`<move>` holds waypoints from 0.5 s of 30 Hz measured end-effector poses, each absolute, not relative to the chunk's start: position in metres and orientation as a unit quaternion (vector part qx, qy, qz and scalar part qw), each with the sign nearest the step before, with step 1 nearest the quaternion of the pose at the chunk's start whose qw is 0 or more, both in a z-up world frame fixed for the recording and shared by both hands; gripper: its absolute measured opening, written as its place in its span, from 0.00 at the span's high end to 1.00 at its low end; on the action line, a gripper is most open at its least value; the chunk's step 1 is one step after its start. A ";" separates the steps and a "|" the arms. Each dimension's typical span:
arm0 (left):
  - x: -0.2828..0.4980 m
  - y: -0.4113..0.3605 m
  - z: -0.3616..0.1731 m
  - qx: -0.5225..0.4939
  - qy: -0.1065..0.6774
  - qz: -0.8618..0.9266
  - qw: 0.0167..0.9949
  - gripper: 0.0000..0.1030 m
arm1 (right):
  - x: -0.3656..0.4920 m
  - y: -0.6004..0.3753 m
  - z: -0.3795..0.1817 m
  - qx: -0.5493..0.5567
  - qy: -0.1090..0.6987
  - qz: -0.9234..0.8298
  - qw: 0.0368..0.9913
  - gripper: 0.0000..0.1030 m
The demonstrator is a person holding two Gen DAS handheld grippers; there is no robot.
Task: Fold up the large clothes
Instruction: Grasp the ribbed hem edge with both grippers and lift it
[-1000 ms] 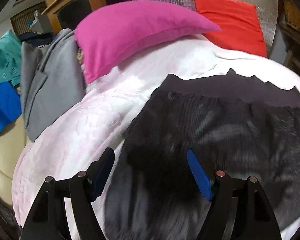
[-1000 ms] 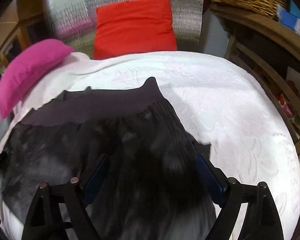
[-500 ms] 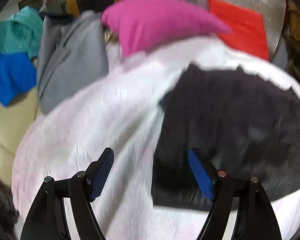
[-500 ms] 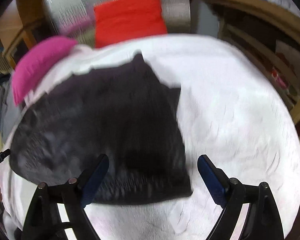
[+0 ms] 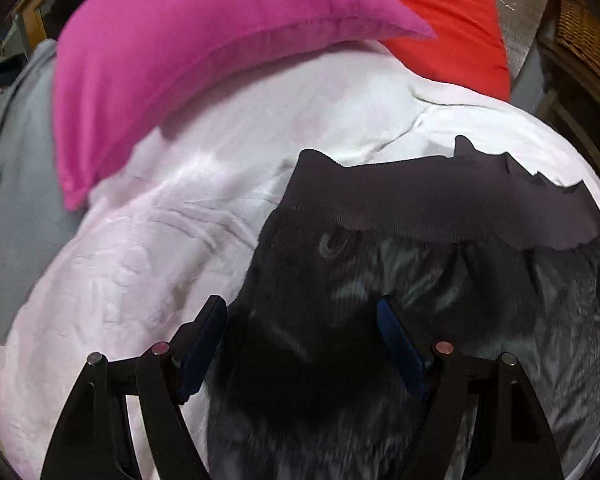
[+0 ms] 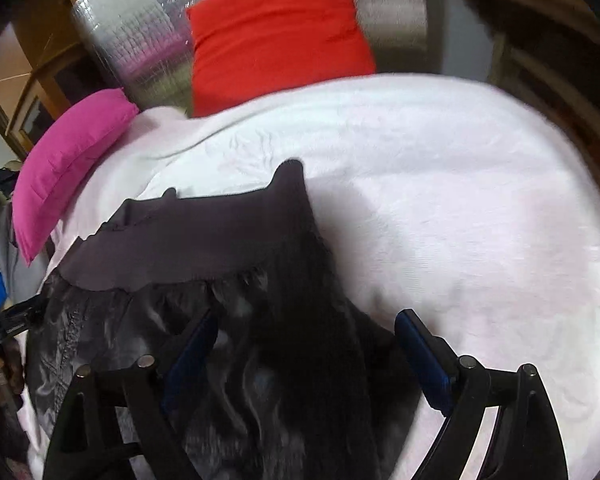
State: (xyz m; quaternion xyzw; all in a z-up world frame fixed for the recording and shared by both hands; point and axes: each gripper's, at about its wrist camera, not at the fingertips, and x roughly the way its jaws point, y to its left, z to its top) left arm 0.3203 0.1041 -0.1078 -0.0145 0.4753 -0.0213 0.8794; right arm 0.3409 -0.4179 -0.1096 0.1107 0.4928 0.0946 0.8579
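A black garment with a wide matte waistband lies spread on a white bed cover. It also shows in the right wrist view, with its waistband toward the pillows. My left gripper is open, low over the garment's left part, nothing between its blue pads. My right gripper is open, low over the garment's right edge, with black cloth lying between the fingers but not clamped.
A pink pillow and a red pillow lie at the head of the bed. Grey clothing is piled at the left. The white cover stretches right of the garment. Wooden furniture stands at the right.
Both grippers pulled back from the garment half a second ago, then came in low over it again. Both stayed open. The garment lies much as before.
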 end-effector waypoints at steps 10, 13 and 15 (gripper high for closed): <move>0.336 0.101 -0.117 -0.033 0.478 -0.004 0.877 0.88 | 0.344 -0.425 -0.097 0.060 0.473 0.040 0.878 0.92; 0.338 0.088 -0.119 0.003 0.470 0.009 0.883 0.86 | 0.344 -0.422 -0.121 0.060 0.481 0.026 0.875 0.92; 0.339 0.089 -0.118 0.002 0.474 0.013 0.881 0.82 | 0.345 -0.424 -0.120 0.072 0.480 0.020 0.874 0.92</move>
